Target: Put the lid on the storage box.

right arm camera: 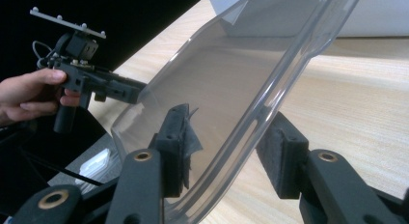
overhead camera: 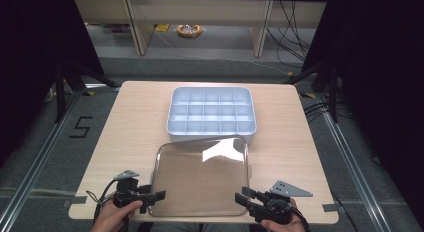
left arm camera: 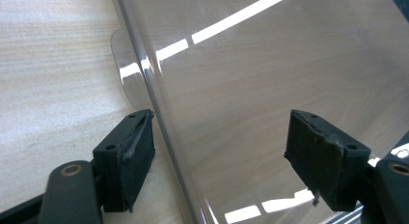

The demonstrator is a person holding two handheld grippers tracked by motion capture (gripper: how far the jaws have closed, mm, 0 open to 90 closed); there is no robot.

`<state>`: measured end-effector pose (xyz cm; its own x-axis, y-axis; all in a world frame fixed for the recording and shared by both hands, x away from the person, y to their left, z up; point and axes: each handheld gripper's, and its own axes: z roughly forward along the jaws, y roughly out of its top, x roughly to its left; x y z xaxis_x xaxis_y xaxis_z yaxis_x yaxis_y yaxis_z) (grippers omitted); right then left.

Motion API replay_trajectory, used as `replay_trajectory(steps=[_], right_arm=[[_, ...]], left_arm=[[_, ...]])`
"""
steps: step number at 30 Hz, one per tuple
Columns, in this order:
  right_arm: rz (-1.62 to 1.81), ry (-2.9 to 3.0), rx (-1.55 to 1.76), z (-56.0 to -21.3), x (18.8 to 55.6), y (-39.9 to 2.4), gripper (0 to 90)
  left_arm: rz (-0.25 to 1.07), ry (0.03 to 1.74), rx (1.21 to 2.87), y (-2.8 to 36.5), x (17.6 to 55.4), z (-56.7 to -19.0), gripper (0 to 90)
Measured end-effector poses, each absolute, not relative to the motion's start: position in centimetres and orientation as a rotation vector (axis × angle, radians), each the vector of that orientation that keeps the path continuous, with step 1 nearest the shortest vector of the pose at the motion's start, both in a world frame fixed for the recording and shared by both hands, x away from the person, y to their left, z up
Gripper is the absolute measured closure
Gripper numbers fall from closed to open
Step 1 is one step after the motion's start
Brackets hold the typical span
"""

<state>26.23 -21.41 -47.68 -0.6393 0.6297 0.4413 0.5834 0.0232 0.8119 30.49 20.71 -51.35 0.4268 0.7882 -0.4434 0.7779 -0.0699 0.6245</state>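
A clear plastic lid (overhead camera: 200, 177) sits on the wood table (overhead camera: 125, 127), near the front edge, just in front of the grey box w/ little compartments (overhead camera: 211, 113).

Left gripper (overhead camera: 150, 196) is at the lid's left edge. Its jaws are wide apart, one on each side of the rim, not squeezing.

Right gripper (overhead camera: 246, 198) is at the lid's right corner. Its jaws sit on both sides of the rim w/ a small gap; can't tell if they pinch it.
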Motion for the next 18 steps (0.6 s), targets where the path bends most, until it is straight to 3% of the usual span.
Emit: replay_trajectory(steps=[3,7,18], right_arm=[[1.725,2.224,1.325,-47.97,26.35,-21.56,58.6],[1.725,2.223,1.293,-47.90,26.30,-21.55,58.6],[1.706,2.257,1.201,-47.32,25.73,-21.59,58.3]], left_arm=[[0.044,1.311,1.888,20.58,30.58,-51.29,23.5],[-0.006,1.349,1.806,20.64,30.88,-51.41,21.1],[0.004,1.343,1.798,20.76,31.04,-51.51,14.5]])
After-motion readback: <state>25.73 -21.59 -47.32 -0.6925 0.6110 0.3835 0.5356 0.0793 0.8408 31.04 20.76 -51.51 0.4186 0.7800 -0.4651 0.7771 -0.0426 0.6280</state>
